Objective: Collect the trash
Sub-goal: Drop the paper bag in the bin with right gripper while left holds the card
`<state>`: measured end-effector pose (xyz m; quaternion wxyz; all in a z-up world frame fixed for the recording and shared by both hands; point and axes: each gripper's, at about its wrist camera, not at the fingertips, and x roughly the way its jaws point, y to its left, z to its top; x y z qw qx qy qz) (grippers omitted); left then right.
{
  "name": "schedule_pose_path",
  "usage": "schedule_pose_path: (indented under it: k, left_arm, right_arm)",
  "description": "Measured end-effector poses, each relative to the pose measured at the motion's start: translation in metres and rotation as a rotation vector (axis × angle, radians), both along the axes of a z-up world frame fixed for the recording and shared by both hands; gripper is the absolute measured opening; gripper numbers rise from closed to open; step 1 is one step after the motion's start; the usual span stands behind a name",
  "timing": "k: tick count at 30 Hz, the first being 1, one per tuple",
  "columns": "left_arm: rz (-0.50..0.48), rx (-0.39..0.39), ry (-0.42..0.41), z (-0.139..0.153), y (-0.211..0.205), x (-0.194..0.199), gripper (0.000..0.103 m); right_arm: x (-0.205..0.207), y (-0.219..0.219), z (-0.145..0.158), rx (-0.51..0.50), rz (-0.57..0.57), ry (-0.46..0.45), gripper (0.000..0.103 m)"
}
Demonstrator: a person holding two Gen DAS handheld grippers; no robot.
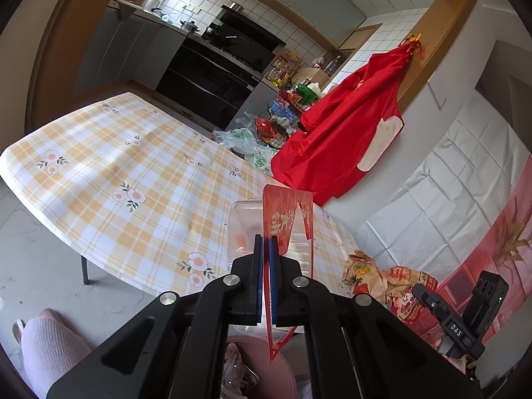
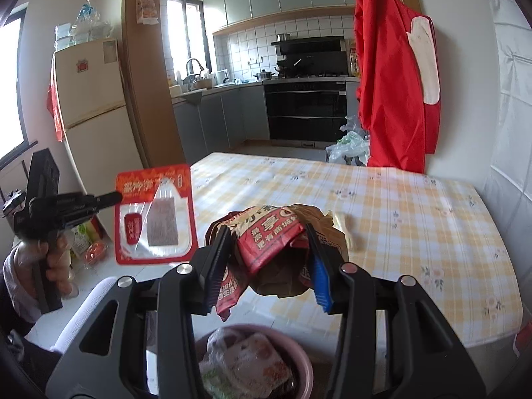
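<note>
Trash pinched in both grippers (image 1: 265, 242) (image 2: 271, 256), raised over bin (image 2: 299, 362)

Left gripper (image 1: 266, 249): matte black linkage arms joined by round silver pivot screws; blue ribbed pads (image 1: 273, 276) line its fingers. Right gripper (image 2: 269, 262): same black frame and silver screws, blue pad (image 2: 321, 279) on one finger. Hand (image 2: 55, 266): bare skin, white sleeve (image 2: 15, 276).

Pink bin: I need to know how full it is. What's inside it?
The pink bin holds crumpled plastic bags, white with orange and green print. Anything beneath them is covered, and the right hand-held gripper hides the bin's edges.
</note>
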<state>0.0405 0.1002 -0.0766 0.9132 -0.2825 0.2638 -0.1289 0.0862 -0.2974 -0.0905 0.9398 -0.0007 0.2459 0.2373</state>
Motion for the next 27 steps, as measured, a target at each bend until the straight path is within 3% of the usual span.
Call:
schedule_pose_path:
  k: [10,27]
  left_arm:
    - [-0.022,0.001,-0.037,0.013,-0.012,-0.017,0.003]
    - [-0.045,0.012,-0.032,0.014,-0.022,-0.014,0.003]
  right_arm:
    - [-0.038,-0.003,0.001,-0.021,0.039,0.017,0.046]
    - [-0.046,0.016,-0.025,-0.066,0.126,0.114,0.047]
